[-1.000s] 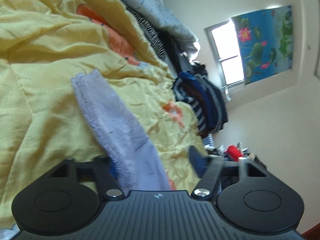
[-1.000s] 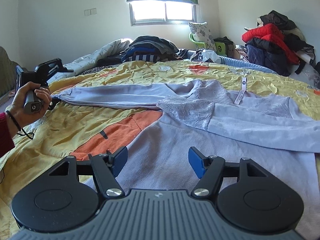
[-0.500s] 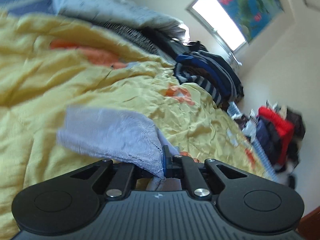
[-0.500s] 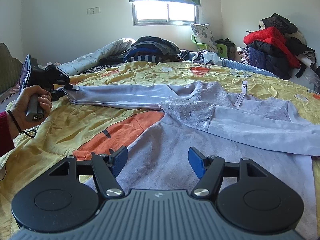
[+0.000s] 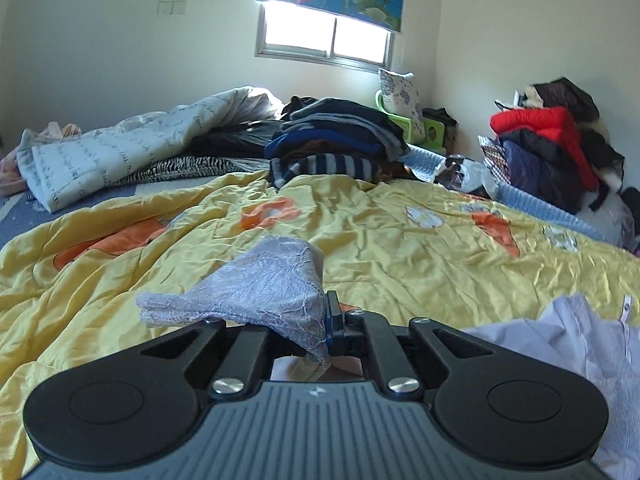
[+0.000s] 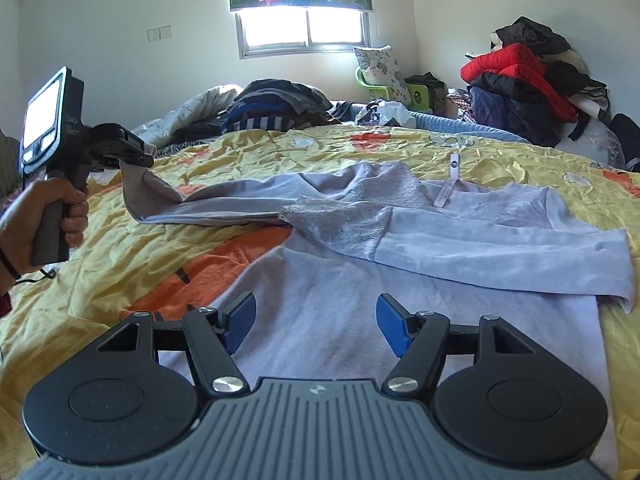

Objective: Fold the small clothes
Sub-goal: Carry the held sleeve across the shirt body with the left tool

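**Left claw has the cuff; the sleeve runs toward the shirt body**

The left gripper (image 5: 329,326) is clamped tight on the lace cuff (image 5: 256,296) of the lavender shirt's left sleeve (image 6: 224,204), with the cuff bunched and fanning out to the left of the closed blue pads. In the right wrist view the same gripper (image 6: 136,158) is held by the person's hand (image 6: 44,220) off the left edge of the shirt, raised above the yellow quilt (image 6: 120,248), so the sleeve hangs from it and slopes down to the bedding.

The right gripper (image 6: 316,320) stands wide with nothing between its blue pads, hovering over the lower part of the shirt body (image 6: 320,292), near the hem.

The lavender shirt (image 6: 400,248) lies flat on the quilt, neckline away from the right gripper, a white tag (image 6: 448,190) at the collar. Its right sleeve (image 6: 500,256) is already laid across the chest, cuff at the shirt's right edge.

The move turns on this: the held sleeve's long axis runs from the left gripper rightward to the shoulder, roughly crosswise to the shirt's length. The chest lies to the right of the left gripper, so carrying the cuff that way would probably lay this sleeve over the body. The left hand is the nearer one and already has the grip; the right gripper seems placed to steady or take the hem.

Behind the shirt are a stack of folded clothes (image 6: 276,108) and a pile of jackets (image 6: 524,84).
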Demonstrator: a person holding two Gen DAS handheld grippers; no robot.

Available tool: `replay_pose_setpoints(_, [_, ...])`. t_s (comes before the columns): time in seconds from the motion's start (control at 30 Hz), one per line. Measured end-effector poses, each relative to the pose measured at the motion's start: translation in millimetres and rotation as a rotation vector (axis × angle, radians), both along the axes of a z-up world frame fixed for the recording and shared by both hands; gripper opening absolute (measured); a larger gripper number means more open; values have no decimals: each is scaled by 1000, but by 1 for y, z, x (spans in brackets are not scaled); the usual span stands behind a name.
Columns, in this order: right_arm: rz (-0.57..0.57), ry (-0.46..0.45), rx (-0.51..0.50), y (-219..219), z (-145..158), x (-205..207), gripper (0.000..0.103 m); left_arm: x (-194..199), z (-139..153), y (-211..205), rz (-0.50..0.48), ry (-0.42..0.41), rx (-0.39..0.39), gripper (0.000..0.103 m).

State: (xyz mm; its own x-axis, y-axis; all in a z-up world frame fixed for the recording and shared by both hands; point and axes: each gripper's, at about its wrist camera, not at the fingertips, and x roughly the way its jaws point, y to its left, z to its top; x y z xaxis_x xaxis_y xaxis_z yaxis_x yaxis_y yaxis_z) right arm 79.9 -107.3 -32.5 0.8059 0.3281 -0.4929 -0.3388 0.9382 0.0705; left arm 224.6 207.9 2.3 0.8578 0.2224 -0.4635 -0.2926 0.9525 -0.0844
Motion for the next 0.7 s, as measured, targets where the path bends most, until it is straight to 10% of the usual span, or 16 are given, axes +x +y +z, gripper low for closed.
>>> replay_pose_setpoints(0.7, [-166, 34, 116, -57, -5, -2, 67, -1, 11, -94, -131, 16, 98, 7])
